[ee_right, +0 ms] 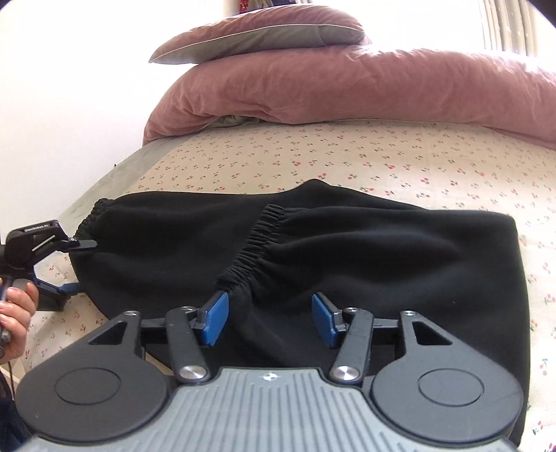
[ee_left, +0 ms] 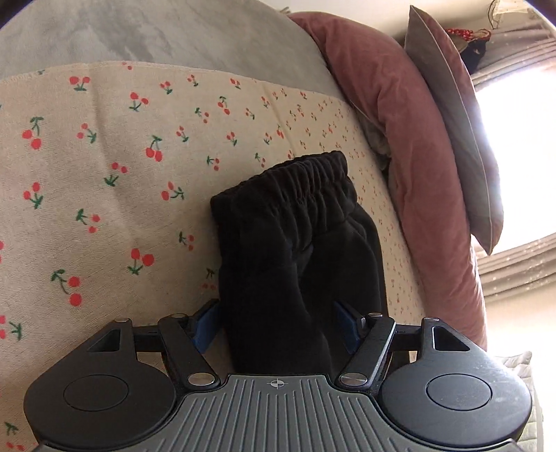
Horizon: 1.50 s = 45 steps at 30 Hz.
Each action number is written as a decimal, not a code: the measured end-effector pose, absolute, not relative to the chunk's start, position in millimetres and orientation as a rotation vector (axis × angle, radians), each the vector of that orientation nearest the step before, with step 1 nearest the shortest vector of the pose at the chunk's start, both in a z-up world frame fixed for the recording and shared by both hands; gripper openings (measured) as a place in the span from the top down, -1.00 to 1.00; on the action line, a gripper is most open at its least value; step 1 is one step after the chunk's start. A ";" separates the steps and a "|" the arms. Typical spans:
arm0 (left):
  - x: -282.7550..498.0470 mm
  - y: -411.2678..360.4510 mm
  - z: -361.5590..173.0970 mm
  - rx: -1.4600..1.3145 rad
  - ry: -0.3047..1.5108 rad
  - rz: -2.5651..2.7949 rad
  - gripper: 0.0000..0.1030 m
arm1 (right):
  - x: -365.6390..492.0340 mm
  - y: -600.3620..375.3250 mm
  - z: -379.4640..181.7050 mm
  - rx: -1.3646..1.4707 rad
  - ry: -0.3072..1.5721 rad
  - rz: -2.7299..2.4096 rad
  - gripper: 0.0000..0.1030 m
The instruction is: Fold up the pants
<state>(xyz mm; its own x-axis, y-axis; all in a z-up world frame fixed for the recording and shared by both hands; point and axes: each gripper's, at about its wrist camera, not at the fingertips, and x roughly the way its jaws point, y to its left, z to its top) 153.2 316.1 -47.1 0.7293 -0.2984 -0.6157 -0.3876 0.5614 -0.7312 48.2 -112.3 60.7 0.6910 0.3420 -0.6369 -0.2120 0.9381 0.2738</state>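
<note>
Black pants [ee_right: 365, 243] lie folded on the cherry-print sheet [ee_right: 312, 160], their gathered elastic waistband [ee_right: 253, 243] running across the middle of the pile. My right gripper [ee_right: 269, 320] is open over the near edge of the pile, its blue pads [ee_right: 215, 320] apart with cloth lying between them. In the left wrist view the pants [ee_left: 295, 226] run away from me with the waistband [ee_left: 312, 180] at the far end. My left gripper [ee_left: 278, 327] is open and straddles the near end of the cloth. The right wrist view shows the left gripper [ee_right: 78, 266] at the pile's left edge.
A pink duvet [ee_right: 347, 90] is bunched at the far end of the bed with a grey-backed pillow [ee_right: 260, 34] on top. A grey blanket [ee_left: 156, 31] lies beyond the sheet. A hand [ee_right: 14, 313] holds the left gripper. Bright window and curtains [ee_left: 514, 264] stand at the right.
</note>
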 end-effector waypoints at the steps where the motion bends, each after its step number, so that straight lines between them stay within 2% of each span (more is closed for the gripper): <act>1: 158.2 310.8 -46.1 -0.980 0.768 0.067 -0.46 | 46.0 -122.6 58.5 0.209 0.749 0.306 -0.19; 2: 165.4 303.8 -46.1 -0.956 0.754 0.076 -0.59 | 46.2 -131.4 54.9 0.228 0.750 0.301 -0.24; 3: 168.9 299.6 -46.7 -0.949 0.740 0.093 -0.59 | 49.8 -138.4 49.1 0.244 0.749 0.297 -0.24; 4: 170.3 294.5 -46.5 -0.948 0.715 0.122 -0.59 | 54.0 -145.5 41.5 0.265 0.746 0.297 -0.24; 5: 170.4 290.2 -45.7 -0.946 0.694 0.139 -0.48 | 56.5 -152.1 33.6 0.292 0.747 0.299 -0.24; 6: 170.7 285.6 -44.4 -0.931 0.673 0.139 0.11 | 62.3 -156.2 23.3 0.324 0.758 0.295 -0.24; 8: 169.4 278.0 -34.8 -0.881 0.625 0.146 0.57 | 68.8 -164.2 2.7 0.380 0.782 0.301 -0.24; 9: 167.5 275.3 -28.5 -0.880 0.594 0.143 0.61 | 69.1 -164.7 0.2 0.378 0.768 0.307 -0.24; 14: 148.8 237.3 30.7 -0.799 0.416 0.049 0.64 | 69.7 -156.7 10.1 0.284 0.804 0.313 -0.24; 19: 129.5 155.9 91.8 -0.547 0.251 -0.130 0.64 | 58.0 -206.8 36.3 0.468 0.723 0.274 -0.26; 22: 121.8 89.3 108.5 -0.381 0.215 -0.230 0.64 | 50.0 -244.2 45.6 0.532 0.678 0.181 -0.39; 26: 116.7 -1.2 95.4 -0.111 0.220 -0.370 0.63 | 45.0 -286.1 40.0 0.699 0.699 0.115 -0.39; 30: 102.6 -83.4 40.0 0.230 0.284 -0.555 0.61 | 41.7 -317.3 34.9 0.818 0.693 0.039 -0.39; 33: 89.9 -116.4 0.4 0.350 0.402 -0.623 0.61 | 41.1 -333.7 30.5 0.873 0.685 -0.013 -0.39; 37: 68.9 -124.5 -12.1 0.448 0.370 -0.680 0.50 | 45.1 -342.8 24.4 0.923 0.696 -0.004 -0.39; 43: 69.6 -96.2 -0.7 0.386 0.457 -0.770 0.42 | 45.4 -346.4 26.8 0.907 0.691 0.026 -0.44; 44: 70.1 -91.6 -0.6 0.373 0.471 -0.791 0.37 | 45.1 -345.8 27.6 0.905 0.682 0.025 -0.44; 45: 71.1 -88.2 -0.1 0.361 0.484 -0.811 0.24 | 44.6 -344.9 29.2 0.894 0.674 0.025 -0.45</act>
<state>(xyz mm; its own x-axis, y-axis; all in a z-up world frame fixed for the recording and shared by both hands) 71.1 -88.2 -0.1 0.5908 -0.5997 -0.5398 0.7600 0.6382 0.1228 44.6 -344.9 29.2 0.7952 0.2910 -0.5319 0.2515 0.6399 0.7261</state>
